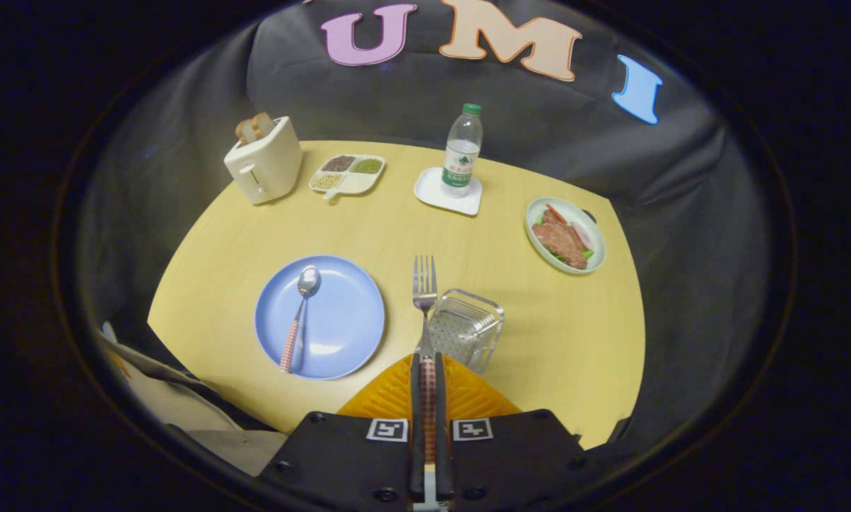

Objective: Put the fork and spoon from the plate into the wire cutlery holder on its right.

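Gripping state: the fork (425,299) is clamped by its checked handle between the two fingers of the gripper (425,377), which are closed down to the handle's width, one finger pressed on each side.
Fork attitude: the handle is run straight back between the fingers, and the tines are pointed forward, away from the gripper, above the table (368,227).
Wire cutlery holder (466,328): it is seen just ahead of the fingers and slightly to their right, standing on the table; the fork's neck is seen just beside its left rim. Whether the two are touching cannot be told. Nothing is seen inside it.
Blue plate (320,316): it is set on the table to the left of the holder and of the fingers.
Spoon (298,318): it is laid on the blue plate, left of the plate's centre, bowl pointed away from the gripper and checked handle reaching the near rim.
Far right: a pale green dish of food (566,235) is placed beyond the holder, well apart from it.
Far centre: a water bottle (462,151) is stood upright on a white square coaster (448,192).
Far left: a divided tray (347,175) of dry goods is set just beside a cream toaster (264,162), in which bread slices are held.
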`<state>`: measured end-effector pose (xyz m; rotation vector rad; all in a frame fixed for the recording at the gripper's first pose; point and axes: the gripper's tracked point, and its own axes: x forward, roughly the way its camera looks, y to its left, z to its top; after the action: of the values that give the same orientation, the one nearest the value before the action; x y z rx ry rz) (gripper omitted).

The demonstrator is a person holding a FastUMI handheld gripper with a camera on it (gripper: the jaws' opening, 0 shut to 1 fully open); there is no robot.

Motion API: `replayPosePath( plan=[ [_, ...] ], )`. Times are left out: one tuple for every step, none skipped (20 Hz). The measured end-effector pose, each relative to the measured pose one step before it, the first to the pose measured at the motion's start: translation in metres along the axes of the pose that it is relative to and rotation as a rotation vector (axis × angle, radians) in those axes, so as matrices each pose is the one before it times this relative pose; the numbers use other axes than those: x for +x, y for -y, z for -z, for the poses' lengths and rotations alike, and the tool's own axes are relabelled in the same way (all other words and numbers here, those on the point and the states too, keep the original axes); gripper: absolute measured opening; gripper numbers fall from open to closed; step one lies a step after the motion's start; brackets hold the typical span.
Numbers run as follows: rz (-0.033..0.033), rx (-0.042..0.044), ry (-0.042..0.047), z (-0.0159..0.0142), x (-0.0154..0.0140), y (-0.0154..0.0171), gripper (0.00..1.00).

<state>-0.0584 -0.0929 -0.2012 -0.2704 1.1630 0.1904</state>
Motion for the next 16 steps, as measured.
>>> replayPosePath(
  plan=[
    [-0.00248,0.00513,-0.01123,0.00250,-0.00216,0.00482,0.09],
    [-0.00546,0.00033,-0.01617,0.00235,-0.00175,0.00375,0.09],
    [-0.00235,-0.00913,-0.01866,0.00467,-0.00087,0.00435,0.09],
    [0.00362,-0.01691,-0.02595,0.00574,0.00047,0.00496,0.09],
    [-0.00144,-0.01851,-0.02901,0.00676,0.00005,0.00457,0.09],
    [-0.00764,-0.01406,-0.02842,0.00473,0.00210,0.00151,0.09],
    [-0.01043,-0.00801,-0.02532,0.00194,0.00213,0.00054,0.09],
    [-0.01122,-0.00514,-0.02691,0.00148,0.00257,-0.00006,0.09],
    [-0.00586,-0.00721,-0.01936,0.00097,0.00290,0.00018,0.09],
    [-0.00582,-0.00997,-0.02078,-0.00002,0.00319,-0.00092,0.09],
    [-0.00501,-0.00769,-0.02400,0.00188,0.00504,-0.00020,0.09],
    [-0.00574,-0.00677,-0.02091,0.00021,0.00364,-0.00155,0.09],
    [-0.00658,-0.00929,-0.02113,0.00089,0.00327,-0.00132,0.09],
    [-0.00612,-0.00738,-0.02418,0.00023,0.00264,-0.00082,0.09],
    [-0.00548,-0.00455,-0.02589,0.00105,0.00438,-0.00040,0.09],
    [-0.00410,-0.00451,-0.02895,-0.00001,0.00312,0.00046,0.09]
  ],
)
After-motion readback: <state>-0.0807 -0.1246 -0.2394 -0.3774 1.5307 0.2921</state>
